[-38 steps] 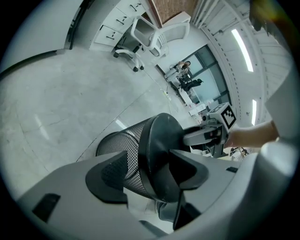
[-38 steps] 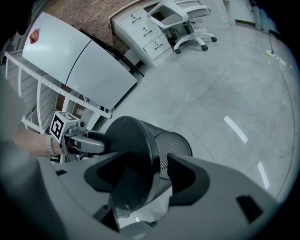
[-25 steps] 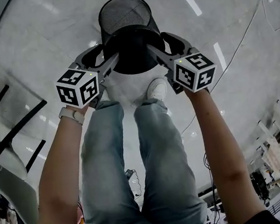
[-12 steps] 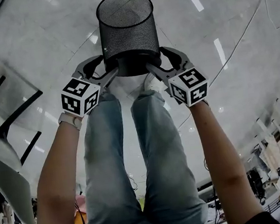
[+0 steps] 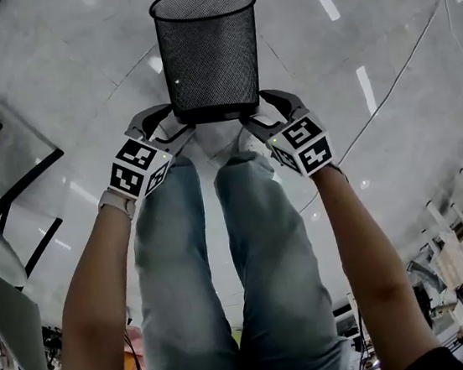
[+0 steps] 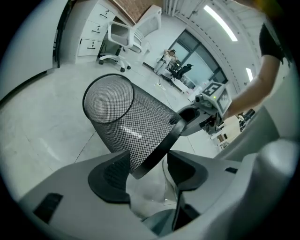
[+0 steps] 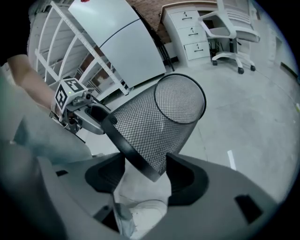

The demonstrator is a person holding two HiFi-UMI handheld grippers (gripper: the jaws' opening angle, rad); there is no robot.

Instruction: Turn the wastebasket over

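Observation:
The black mesh wastebasket (image 5: 210, 51) stands nearly upright above the floor, open rim on top and solid bottom band at the grippers. My left gripper (image 5: 170, 116) is shut on the band's left side and my right gripper (image 5: 265, 103) on its right side. In the left gripper view the bottom edge of the wastebasket (image 6: 131, 122) sits between the pads of the left gripper (image 6: 145, 171). In the right gripper view the wastebasket (image 7: 159, 122) is pinched the same way by the right gripper (image 7: 140, 171), whose jaws are closing slightly.
My legs (image 5: 225, 265) and a white shoe (image 7: 140, 211) are right below the basket. Black chair legs (image 5: 12, 192) lie at the left and a cable (image 5: 403, 73) runs over the floor at the right. A white office chair (image 7: 229, 33), drawers (image 7: 192, 28) and a whiteboard (image 7: 122, 42) stand further off.
The basket has swung from tilted, bottom toward me, to nearly upright with its rim on top. Both grippers moved away from me and lower, still holding its bottom band.

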